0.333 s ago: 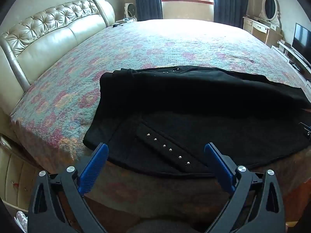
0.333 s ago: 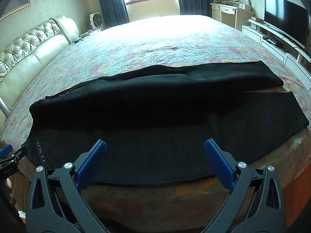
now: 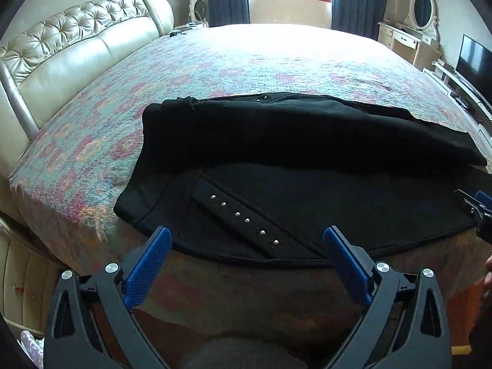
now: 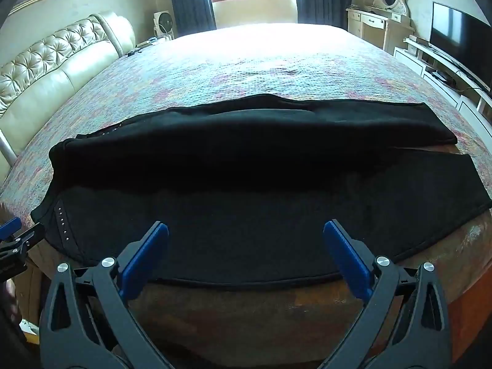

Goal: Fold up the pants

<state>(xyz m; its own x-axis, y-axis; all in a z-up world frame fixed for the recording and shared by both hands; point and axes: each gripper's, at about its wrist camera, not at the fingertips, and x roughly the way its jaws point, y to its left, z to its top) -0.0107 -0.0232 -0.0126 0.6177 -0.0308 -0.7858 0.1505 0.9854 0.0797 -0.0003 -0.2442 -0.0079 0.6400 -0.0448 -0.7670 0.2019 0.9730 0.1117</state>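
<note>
Black pants point(image 3: 292, 160) lie across the near edge of the bed, waist to the left with a studded strip point(image 3: 243, 218), legs to the right point(image 4: 384, 190). One leg lies folded partly over the other. My left gripper point(image 3: 247, 243) is open and empty, just short of the waist hem. My right gripper point(image 4: 246, 240) is open and empty, just short of the near leg's edge. Each gripper also shows at the side of the other's view, the right one in the left wrist view point(image 3: 479, 212) and the left one in the right wrist view point(image 4: 15, 236).
The bed point(image 3: 276, 61) has a patterned quilt and a tufted cream headboard point(image 3: 61, 52) on the left. A dresser with a mirror point(image 4: 384, 15) and a TV point(image 4: 455, 27) stand at the right. A window with dark curtains is at the back.
Both grippers have shifted slightly; the pants sit a little higher in both views. The pants have not moved on the bed.
</note>
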